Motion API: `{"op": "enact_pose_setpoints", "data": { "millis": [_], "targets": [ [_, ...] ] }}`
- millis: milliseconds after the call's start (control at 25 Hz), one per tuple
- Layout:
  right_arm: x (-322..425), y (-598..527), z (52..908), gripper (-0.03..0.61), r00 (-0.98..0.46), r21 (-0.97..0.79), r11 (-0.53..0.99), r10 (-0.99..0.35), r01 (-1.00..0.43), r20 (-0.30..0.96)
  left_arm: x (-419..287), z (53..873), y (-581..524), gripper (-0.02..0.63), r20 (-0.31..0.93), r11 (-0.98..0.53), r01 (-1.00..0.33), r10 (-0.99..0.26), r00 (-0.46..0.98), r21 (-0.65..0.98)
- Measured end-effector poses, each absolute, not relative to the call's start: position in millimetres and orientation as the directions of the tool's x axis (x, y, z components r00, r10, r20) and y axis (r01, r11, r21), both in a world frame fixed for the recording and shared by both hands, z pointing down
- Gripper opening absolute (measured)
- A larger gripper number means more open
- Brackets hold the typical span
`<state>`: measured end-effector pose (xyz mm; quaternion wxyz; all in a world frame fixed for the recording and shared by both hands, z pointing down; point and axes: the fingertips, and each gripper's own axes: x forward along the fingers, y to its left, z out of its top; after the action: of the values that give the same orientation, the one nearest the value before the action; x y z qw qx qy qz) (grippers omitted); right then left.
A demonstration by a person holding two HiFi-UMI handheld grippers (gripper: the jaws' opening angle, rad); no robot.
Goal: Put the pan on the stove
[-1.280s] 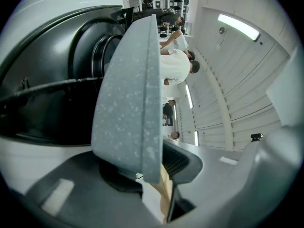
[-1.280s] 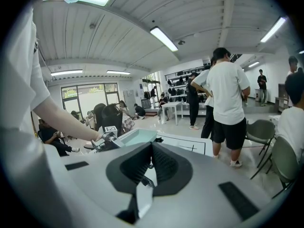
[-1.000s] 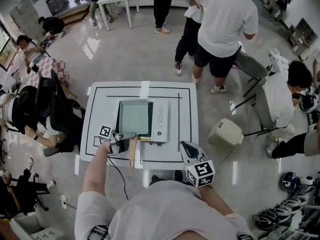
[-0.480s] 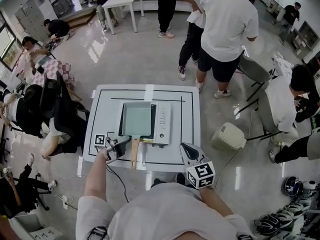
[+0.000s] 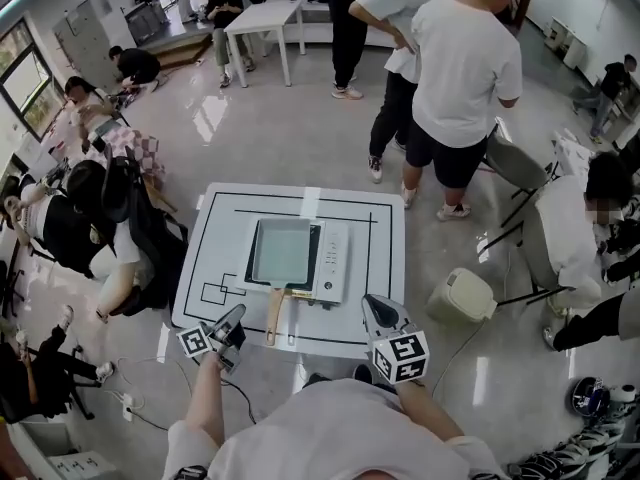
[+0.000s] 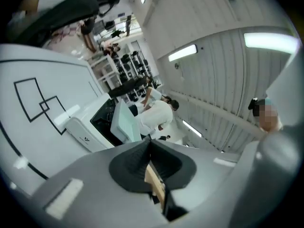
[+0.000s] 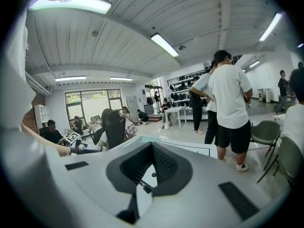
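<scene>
A square pale-green pan lies on the white stove in the middle of the white table. Its wooden handle points toward the table's front edge. My left gripper hangs at that front edge, left of the handle and apart from it, its jaws shut on nothing. In the left gripper view the shut left gripper faces the pan and stove. My right gripper hovers over the front right edge, shut and empty; in its own view the right gripper looks across the table.
Black lines and small squares mark the tabletop. Two people stand past the far right corner. A seated person and black chair crowd the left side. A pale bin stands on the floor at the right.
My left gripper has let go of the pan's handle, drawn back to the front edge and shut. The pan stays on the stove. The right gripper has barely moved.
</scene>
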<state>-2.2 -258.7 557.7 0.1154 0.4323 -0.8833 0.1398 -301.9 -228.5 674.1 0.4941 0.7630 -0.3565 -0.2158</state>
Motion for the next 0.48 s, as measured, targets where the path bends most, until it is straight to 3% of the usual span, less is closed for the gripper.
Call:
{"op": "enact_pose_setpoints", "data": {
  "millis": [280, 480],
  "targets": [
    [-6, -260, 550, 0.009, -0.619, -0.158, 0.602, -0.727, -0.783, 0.299, -297, 630, -193, 0.011, 0.125, -0.141, -0.758, -0.951, 0.282, 0.636],
    [-5, -255, 537, 0.008, -0.636, -0.18, 0.612, -0.719, -0.77, 0.279, -264, 592, -183, 0.011, 0.169, -0.085, -0.921, -0.973, 0.159, 0.38]
  ]
}}
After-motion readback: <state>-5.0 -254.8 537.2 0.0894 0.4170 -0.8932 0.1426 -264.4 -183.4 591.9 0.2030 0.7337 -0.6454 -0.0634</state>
